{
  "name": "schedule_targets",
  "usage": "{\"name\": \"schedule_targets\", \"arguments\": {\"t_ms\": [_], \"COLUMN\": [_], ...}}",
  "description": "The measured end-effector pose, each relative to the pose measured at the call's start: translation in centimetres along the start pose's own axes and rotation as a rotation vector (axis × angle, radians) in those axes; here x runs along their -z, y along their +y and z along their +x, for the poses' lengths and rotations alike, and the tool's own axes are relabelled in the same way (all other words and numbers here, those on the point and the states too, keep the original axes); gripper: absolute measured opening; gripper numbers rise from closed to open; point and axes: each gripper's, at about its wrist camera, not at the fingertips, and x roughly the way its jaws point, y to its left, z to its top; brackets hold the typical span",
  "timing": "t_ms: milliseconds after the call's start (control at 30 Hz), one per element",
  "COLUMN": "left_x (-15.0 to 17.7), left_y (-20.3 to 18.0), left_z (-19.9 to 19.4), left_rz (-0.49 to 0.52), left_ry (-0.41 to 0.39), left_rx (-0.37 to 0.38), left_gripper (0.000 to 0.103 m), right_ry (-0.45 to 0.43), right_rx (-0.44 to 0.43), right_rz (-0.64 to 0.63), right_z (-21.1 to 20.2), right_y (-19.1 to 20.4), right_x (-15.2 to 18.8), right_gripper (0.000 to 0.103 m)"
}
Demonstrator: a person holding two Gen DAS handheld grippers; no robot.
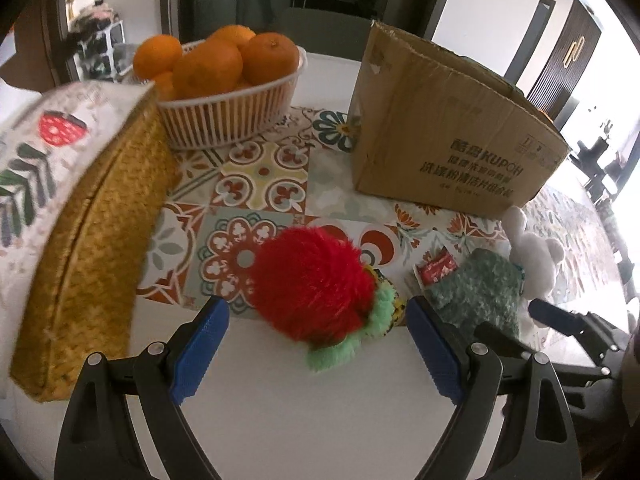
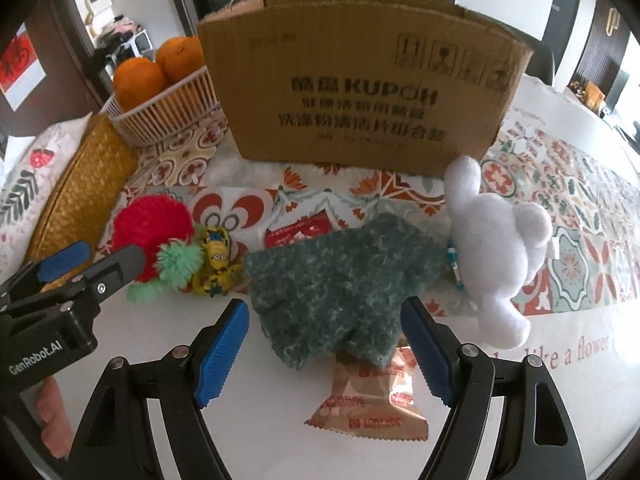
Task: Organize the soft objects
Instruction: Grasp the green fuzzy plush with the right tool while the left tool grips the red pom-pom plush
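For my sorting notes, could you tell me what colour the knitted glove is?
The glove is mottled dark green with paler flecks, clearest in the right wrist view.

The left gripper, black-framed with 2 blue ribbed pads, points steeply downward with its jaws spread wide and nothing pressed between them. The right gripper, of the same build, is likewise angled steeply down with its jaws wide apart and nothing clamped. In the right wrist view the left gripper sits at the left edge, just beside the right one, and fingers of the person's hand show below its black body.
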Motion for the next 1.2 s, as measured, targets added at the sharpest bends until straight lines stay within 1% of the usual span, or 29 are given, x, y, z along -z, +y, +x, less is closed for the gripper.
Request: {"name": "schedule_targets", "arguments": {"t_ms": [167, 333, 400, 433, 533, 600, 633, 667, 733, 767, 800, 833, 933, 1033, 1100, 1133, 1200], "left_x": [-0.7, -1.4, -1.5, -1.5, -1.6, -1.5, -1.4, -1.4, -1.3, -1.2, -1.1, -1.0, -0.7, -0.4, -0.3, -0.3, -0.2], "left_y": [0.3, 0.9, 1.0, 1.1, 1.4, 1.3, 1.3, 1.3, 1.3, 1.3, 1.2, 1.2, 0.9, 0.8, 0.6, 0.6, 0.4], "left_z": [1.8, 3.6, 4.4, 4.7, 5.7, 6.3, 6.5, 6.8, 7.0, 7.0, 7.1, 7.1, 7.2, 6.9, 6.5, 6.3, 5.6], "left_rz": [-0.040, -0.081, -0.091, -0.093, -0.112, -0.115, -0.118, -0.120, -0.123, -0.123, -0.119, -0.121, -0.108, -0.098, -0.084, -0.079, -0.061], "left_ry": [0.026, 0.058, 0.068, 0.076, 0.096, 0.106, 0.110, 0.116, 0.120, 0.118, 0.115, 0.109, 0.094, 0.082, 0.067, 0.060, 0.042], "left_rx": [0.047, 0.063, 0.075, 0.077, 0.091, 0.088, 0.094, 0.097, 0.098, 0.097, 0.091, 0.096, 0.100, 0.097, 0.088, 0.085, 0.076], "left_gripper": [0.091, 0.090, 0.084, 0.083, 0.076, 0.067, 0.064, 0.058, 0.051, 0.045, 0.043, 0.042, 0.038, 0.037, 0.036, 0.036, 0.035], "right_ry": [0.042, 0.079, 0.089, 0.092, 0.101, 0.102, 0.102, 0.099, 0.091, 0.089, 0.086, 0.083, 0.069, 0.053, 0.041, 0.036, 0.027], "right_rx": [0.004, 0.035, 0.037, 0.038, 0.038, 0.034, 0.032, 0.031, 0.030, 0.032, 0.036, 0.036, 0.028, 0.014, -0.009, -0.016, -0.020], "right_rz": [-0.032, -0.083, -0.086, -0.084, -0.073, -0.062, -0.057, -0.050, -0.042, -0.042, -0.042, -0.043, -0.033, -0.023, -0.012, -0.006, 0.008], "right_z": [1.8, 3.5, 4.1, 4.4, 5.1, 5.5, 5.6, 5.7, 5.6, 5.7, 5.7, 5.6, 5.3, 4.6, 4.2, 4.0, 3.5], "right_y": [0.5, 1.1, 1.1, 1.0, 0.8, 0.6, 0.6, 0.5, 0.2, 0.2, 0.1, 0.1, -0.2, -0.9, -1.1, -1.3, -1.6], "right_x": [-0.7, -1.4, -1.6, -1.7, -1.8, -1.8, -1.8, -1.8, -1.8, -1.8, -1.7, -1.7, -1.4, -1.0, -0.8, -0.7, -0.5], "right_gripper": [0.079, 0.079, 0.079, 0.079, 0.079, 0.079, 0.079, 0.078, 0.076, 0.073, 0.070, 0.069, 0.062, 0.047, 0.031, 0.029, 0.027]}}
